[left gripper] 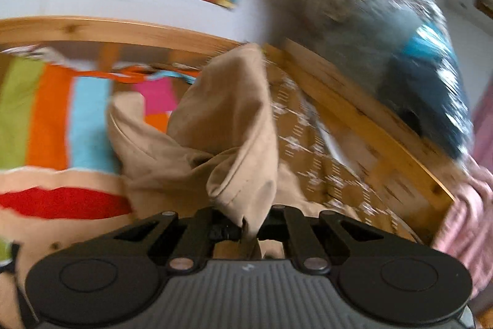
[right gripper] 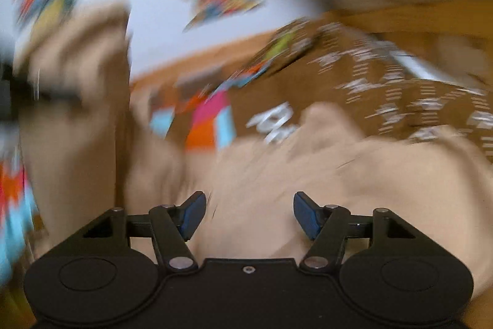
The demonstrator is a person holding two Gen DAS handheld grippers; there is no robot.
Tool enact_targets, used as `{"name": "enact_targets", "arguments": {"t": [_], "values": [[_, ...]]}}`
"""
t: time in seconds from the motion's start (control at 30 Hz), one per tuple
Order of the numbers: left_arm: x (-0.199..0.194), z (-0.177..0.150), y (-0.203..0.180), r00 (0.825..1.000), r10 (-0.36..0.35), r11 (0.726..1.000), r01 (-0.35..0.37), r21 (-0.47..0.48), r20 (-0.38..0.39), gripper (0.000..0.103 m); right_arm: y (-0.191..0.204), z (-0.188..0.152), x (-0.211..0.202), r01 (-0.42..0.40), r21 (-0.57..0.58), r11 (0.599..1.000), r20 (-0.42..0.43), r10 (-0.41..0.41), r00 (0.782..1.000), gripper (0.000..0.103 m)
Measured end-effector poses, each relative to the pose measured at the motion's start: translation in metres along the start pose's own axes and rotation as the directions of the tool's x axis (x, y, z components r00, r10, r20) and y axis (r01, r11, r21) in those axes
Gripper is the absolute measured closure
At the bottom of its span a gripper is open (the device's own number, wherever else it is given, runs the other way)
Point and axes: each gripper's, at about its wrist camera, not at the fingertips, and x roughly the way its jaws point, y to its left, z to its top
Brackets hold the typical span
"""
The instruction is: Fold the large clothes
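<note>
A large beige garment [left gripper: 228, 125] rises in a bunched fold straight ahead in the left wrist view. My left gripper [left gripper: 246, 228] is shut on its lower edge, with cloth pinched between the black fingers. In the blurred right wrist view the same beige garment [right gripper: 277, 171] spreads low across the bed, and a lifted part of it hangs at the left. My right gripper [right gripper: 249, 215] is open just above the cloth, its blue pads [right gripper: 194, 213] wide apart with nothing between them.
A bright striped bedspread [left gripper: 55, 119] covers the bed at the left. A brown patterned fabric [left gripper: 311, 137] lies along the wooden bed frame [left gripper: 385, 137]. A blurred pile of blue things [left gripper: 425, 76] sits beyond the frame, pink cloth [left gripper: 468, 221] at the right.
</note>
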Motion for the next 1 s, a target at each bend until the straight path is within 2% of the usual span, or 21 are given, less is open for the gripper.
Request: {"name": "enact_targets", "arguments": {"t": [0.1,0.17,0.23,0.3,0.33,0.37,0.43,0.53,0.6,0.67,0.73,0.77,0.8,0.83,0.9,1.0], "values": [[0.023,0.006,-0.030,0.998,-0.030,0.995,0.034,0.098,-0.048,0.097,-0.037,0.041,-0.029,-0.067,0.200,0.978,0.016,0.065,0.998,0.037],[0.037,0.004,-0.051,0.996,-0.050,0.986,0.062,0.157,-0.079,0.097,-0.066,0.065,-0.038,-0.164,0.334,0.928,0.027,0.164,0.986,0.037],[0.050,0.001,-0.068,0.992,-0.067,0.976,0.088,0.200,-0.108,0.097,-0.091,0.081,-0.044,-0.241,0.419,0.876,0.045,0.244,0.969,0.037],[0.060,-0.009,-0.083,0.989,-0.073,0.962,0.104,0.253,-0.129,0.097,-0.111,0.093,-0.052,-0.291,0.457,0.841,0.074,0.290,0.954,0.036],[0.066,-0.014,-0.091,0.988,-0.071,0.952,0.108,0.285,-0.136,0.097,-0.119,0.098,-0.054,-0.310,0.460,0.832,0.081,0.308,0.948,0.034],[0.073,-0.018,-0.100,0.988,-0.068,0.944,0.109,0.312,-0.142,0.097,-0.127,0.101,-0.056,-0.322,0.463,0.826,0.084,0.321,0.944,0.027],[0.082,-0.030,-0.113,0.985,-0.062,0.928,0.116,0.354,-0.160,0.097,-0.139,0.101,-0.051,-0.313,0.482,0.818,0.067,0.322,0.945,0.024],[0.098,-0.047,-0.131,0.981,-0.043,0.909,0.118,0.399,-0.191,0.097,-0.152,0.089,-0.037,-0.292,0.526,0.799,0.031,0.325,0.945,0.027],[0.106,-0.057,-0.141,0.979,-0.031,0.892,0.117,0.436,-0.199,0.097,-0.160,0.081,-0.028,-0.248,0.537,0.806,0.003,0.293,0.956,0.034],[0.109,-0.066,-0.149,0.979,-0.035,0.875,0.127,0.466,-0.202,0.097,-0.167,0.075,-0.020,-0.188,0.546,0.816,-0.033,0.245,0.969,0.047],[0.112,-0.073,-0.156,0.978,-0.049,0.867,0.143,0.477,-0.204,0.097,-0.174,0.071,-0.019,-0.176,0.565,0.806,-0.033,0.235,0.971,0.053],[0.113,-0.076,-0.160,0.977,-0.061,0.861,0.156,0.485,-0.205,0.098,-0.174,0.072,-0.020,-0.173,0.554,0.814,-0.028,0.226,0.974,0.059],[0.116,-0.078,-0.164,0.975,-0.076,0.855,0.171,0.489,-0.208,0.097,-0.173,0.074,-0.023,-0.171,0.528,0.832,-0.019,0.214,0.977,0.062],[0.120,-0.079,-0.166,0.972,-0.090,0.852,0.187,0.490,-0.215,0.098,-0.170,0.076,-0.025,-0.168,0.491,0.855,-0.015,0.202,0.979,0.069],[0.126,-0.083,-0.171,0.965,-0.111,0.840,0.220,0.496,-0.239,0.098,-0.162,0.082,-0.030,-0.138,0.383,0.913,-0.019,0.157,0.987,0.077],[0.138,-0.096,-0.175,0.954,-0.121,0.828,0.249,0.502,-0.274,0.098,-0.153,0.084,-0.029,-0.036,0.215,0.976,-0.080,0.054,0.995,0.083]]}}
